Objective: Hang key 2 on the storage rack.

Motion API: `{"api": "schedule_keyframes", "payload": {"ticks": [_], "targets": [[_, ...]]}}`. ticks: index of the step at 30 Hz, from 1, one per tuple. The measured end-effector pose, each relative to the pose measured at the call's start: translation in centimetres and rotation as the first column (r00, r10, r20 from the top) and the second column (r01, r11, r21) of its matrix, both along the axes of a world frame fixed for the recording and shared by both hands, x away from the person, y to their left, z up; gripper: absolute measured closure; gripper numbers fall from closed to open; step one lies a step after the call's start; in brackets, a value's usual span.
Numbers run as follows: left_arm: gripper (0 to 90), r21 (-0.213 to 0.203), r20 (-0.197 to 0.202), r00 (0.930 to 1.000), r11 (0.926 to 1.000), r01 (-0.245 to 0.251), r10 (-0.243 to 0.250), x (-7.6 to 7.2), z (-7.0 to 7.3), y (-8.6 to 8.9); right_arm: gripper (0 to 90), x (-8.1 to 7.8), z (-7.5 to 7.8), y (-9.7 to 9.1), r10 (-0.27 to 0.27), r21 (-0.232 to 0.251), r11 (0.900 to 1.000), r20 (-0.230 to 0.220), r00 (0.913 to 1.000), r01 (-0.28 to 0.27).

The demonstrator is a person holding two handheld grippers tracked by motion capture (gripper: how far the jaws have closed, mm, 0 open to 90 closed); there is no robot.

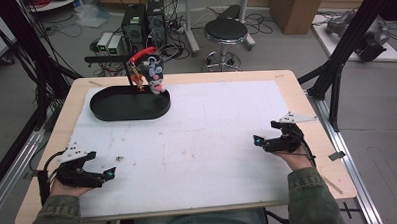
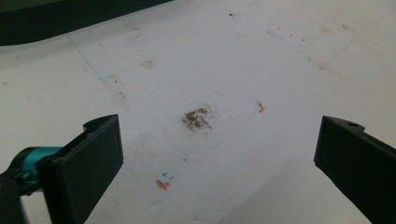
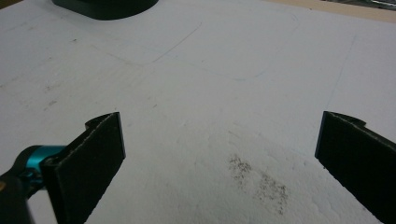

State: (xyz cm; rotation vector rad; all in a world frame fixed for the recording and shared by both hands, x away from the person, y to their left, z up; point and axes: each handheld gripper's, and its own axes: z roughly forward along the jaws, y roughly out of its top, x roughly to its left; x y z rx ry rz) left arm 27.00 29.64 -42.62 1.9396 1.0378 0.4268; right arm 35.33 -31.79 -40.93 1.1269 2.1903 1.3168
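Black oval tray sits at the far left of the table, on the far edge of the white sheet. A small stand with a red hook-shaped handle rises from the tray's right end, and a plush-like figure with grey, white and pink parts hangs or leans there, at or just above the tray rim; can't tell whether it touches the tray floor.

Left gripper rests near the front left corner of the sheet, held in the person's hand, well apart from the tray. In the left gripper view its jaws are spread wide with nothing between them, just bare sheet with a dark smudge and small orange marks. Tray edge shows at the top left of that view.

Right gripper rests at the front right of the sheet, also hand-held, well apart from the tray and from the left gripper. In the right gripper view its jaws are spread wide too, holding nothing; a grey smudge lies on the sheet between them. Tray end shows at the top of that view, far off.

Both forearms come in over the near table edge, sleeves green.
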Motion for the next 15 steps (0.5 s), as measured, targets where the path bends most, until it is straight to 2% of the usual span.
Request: {"api": "schedule_keyframes", "payload": {"ticks": [4,8,12,15], "targets": [[1.7,-0.003,0.003,1.0,1.0,-0.003,0.003,0.0,-0.1,0.0,0.5,-0.9,-0.3,-0.9,-0.031,0.03,0.9991,0.021,0.9993,0.03],[1.7,-0.001,0.001,1.0,1.0,-0.003,0.003,0.0,-0.1,0.0,0.5,-2.0,-0.6,-1.7,-0.05,0.07,0.9966,0.074,0.996,0.045],[1.7,0.004,0.0,1.0,1.0,0.003,-0.003,0.1,-0.2,-0.1,0.5,-2.3,-0.7,-1.9,-0.075,0.065,0.9955,0.077,0.9943,0.07],[1.7,0.011,0.001,1.0,0.9999,0.007,-0.007,0.1,-0.2,-0.1,0.5,-2.4,-0.7,-1.7,-0.075,0.049,0.9963,0.096,0.9926,0.071]]}}
